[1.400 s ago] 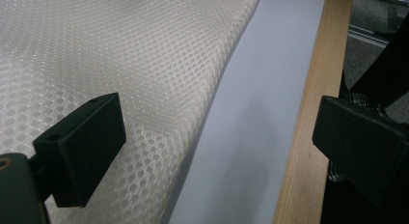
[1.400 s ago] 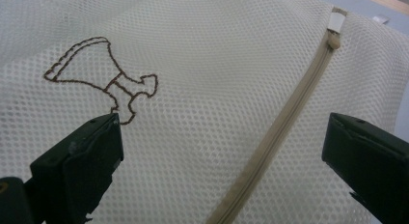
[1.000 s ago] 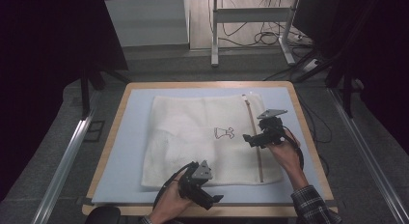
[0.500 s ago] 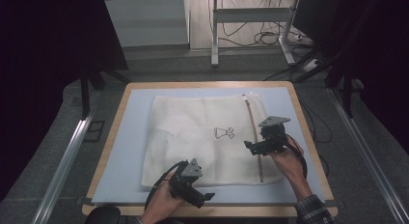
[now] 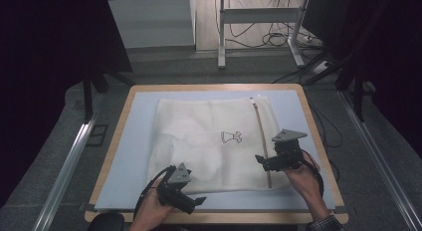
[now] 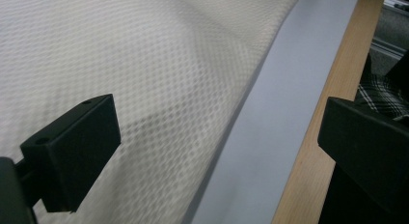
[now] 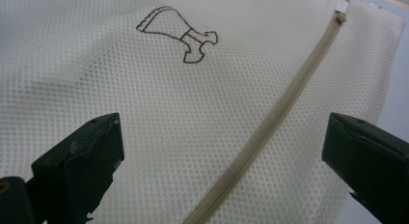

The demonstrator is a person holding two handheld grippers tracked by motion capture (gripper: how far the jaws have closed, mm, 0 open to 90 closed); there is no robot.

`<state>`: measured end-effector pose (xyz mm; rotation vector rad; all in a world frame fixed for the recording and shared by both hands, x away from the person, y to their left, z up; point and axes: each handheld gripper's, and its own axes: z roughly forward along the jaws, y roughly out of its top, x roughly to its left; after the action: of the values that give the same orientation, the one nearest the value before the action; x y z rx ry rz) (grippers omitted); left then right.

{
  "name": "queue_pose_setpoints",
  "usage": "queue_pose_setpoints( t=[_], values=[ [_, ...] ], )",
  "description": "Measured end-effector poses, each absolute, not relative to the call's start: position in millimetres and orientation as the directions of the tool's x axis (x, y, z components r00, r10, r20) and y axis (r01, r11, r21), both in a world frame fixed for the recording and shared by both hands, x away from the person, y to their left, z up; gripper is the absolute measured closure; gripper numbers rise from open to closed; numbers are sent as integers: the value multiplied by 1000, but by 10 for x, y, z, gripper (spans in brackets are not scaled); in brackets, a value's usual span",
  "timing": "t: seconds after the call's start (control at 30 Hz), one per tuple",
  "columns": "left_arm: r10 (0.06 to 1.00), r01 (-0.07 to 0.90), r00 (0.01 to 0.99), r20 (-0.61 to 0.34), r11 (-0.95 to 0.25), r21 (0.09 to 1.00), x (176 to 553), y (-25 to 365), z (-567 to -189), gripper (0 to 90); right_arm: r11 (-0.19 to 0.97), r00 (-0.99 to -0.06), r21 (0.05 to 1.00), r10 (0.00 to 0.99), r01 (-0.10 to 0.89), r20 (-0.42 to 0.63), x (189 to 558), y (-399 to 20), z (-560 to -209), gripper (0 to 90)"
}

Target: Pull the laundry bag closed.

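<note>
Here, we count what we see:
Bags: one white mesh bag (image 5: 214, 141) lies flat on the blue mat (image 5: 134, 141), in the middle of the surface (image 5: 219, 86).
Zips: one tan zip (image 7: 270, 122) runs down the bag's right part, from far edge to near edge.
Drawings: one small dark dress picture (image 7: 176, 33) is on the bag, just left of the zip.
Left hand-held gripper (image 5: 196, 201): we see it at the bag's near edge; its two black jaws are wide apart, one over the mesh, one over the wooden rim, holding nothing.
Right hand-held gripper (image 5: 260, 160): we see it low over the zip; its two jaws are wide apart, with the zip between them, and we cannot tell if they touch the bag.
Hands: two, one on each hand-held gripper.
</note>
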<state>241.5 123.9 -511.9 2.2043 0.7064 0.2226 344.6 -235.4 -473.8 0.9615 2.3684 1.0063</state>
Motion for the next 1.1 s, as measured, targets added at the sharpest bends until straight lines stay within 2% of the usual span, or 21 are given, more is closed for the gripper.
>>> queue_pose_setpoints(
  t=[1.1],
  values=[
    [685, 443, 728, -22, -446, 778, 2250, 1919, -5055, 11, 503, -661, 747, 742, 435, -114, 2702, -2673, -4744, 15]
  ],
)
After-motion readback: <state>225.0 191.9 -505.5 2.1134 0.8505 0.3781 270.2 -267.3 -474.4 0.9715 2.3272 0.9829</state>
